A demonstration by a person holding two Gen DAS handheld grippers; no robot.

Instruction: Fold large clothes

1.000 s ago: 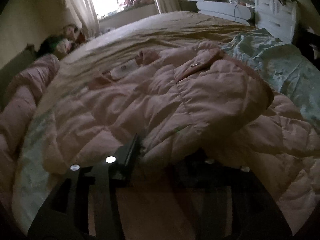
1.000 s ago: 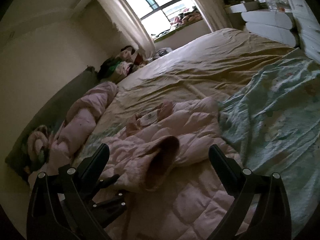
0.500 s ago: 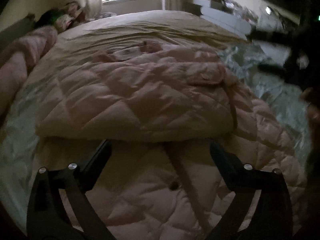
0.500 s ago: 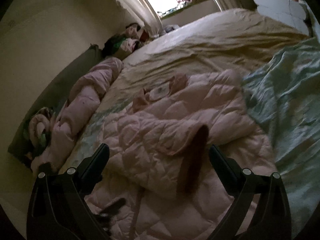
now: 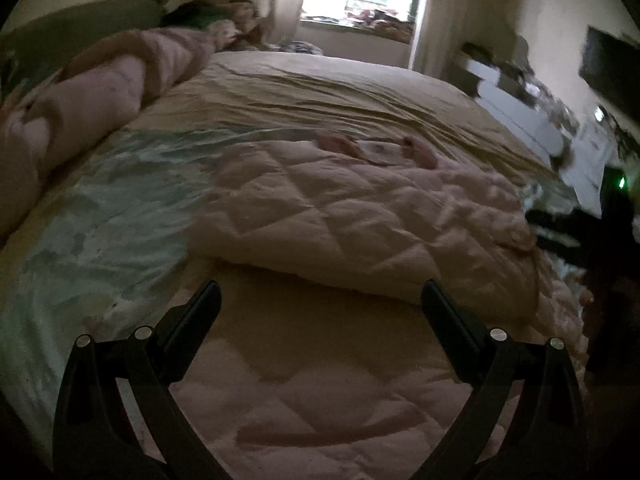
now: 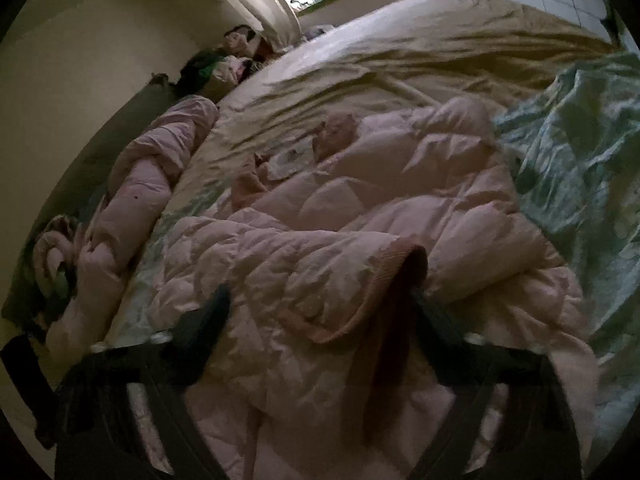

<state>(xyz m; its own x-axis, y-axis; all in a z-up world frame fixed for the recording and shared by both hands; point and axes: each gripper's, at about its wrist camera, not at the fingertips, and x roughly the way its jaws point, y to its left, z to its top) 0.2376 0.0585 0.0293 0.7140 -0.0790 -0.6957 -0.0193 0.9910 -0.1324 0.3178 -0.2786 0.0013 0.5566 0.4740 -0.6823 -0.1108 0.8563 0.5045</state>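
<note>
Left tool (image 5: 320, 300) is hovering wide open and empty over the pink quilted coat (image 5: 360, 216), which is lying folded across the bed (image 5: 340, 92) near its front edge. Right tool (image 6: 320, 304) is closing around the coat's sleeve cuff (image 6: 384, 276), pads not yet pressing.
</note>
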